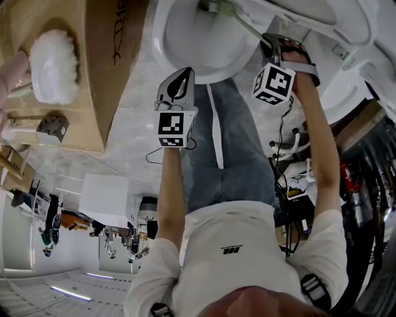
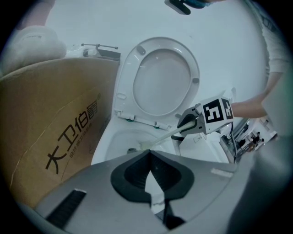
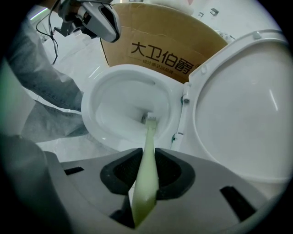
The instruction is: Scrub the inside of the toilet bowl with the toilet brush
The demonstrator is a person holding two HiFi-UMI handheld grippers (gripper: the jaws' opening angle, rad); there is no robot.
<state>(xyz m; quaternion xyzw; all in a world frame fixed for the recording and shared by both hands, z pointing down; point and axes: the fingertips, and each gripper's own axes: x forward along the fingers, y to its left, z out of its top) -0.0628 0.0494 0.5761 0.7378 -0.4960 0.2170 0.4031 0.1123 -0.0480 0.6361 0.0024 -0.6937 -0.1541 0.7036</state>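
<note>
The white toilet bowl (image 1: 162, 43) is open, its lid (image 3: 247, 105) raised. My right gripper (image 3: 147, 153) is shut on the pale green handle of the toilet brush (image 3: 149, 137). The brush head (image 3: 150, 119) reaches down into the bowl near the drain. In the head view the right gripper (image 1: 272, 42) hangs over the bowl's right rim, with the brush (image 1: 238, 17) slanting in. My left gripper (image 1: 179, 77) hovers at the bowl's front edge, shut, with nothing between its jaws. The left gripper view shows the right gripper (image 2: 187, 123) and the brush handle (image 2: 160, 139) over the bowl (image 2: 114, 137).
A large cardboard box (image 1: 105, 68) stands close against the toilet's left side, with a white fluffy item (image 1: 54, 65) on top. The person's jeans leg (image 1: 229, 142) is right in front of the bowl. Cables and gear (image 1: 288, 167) lie at the right.
</note>
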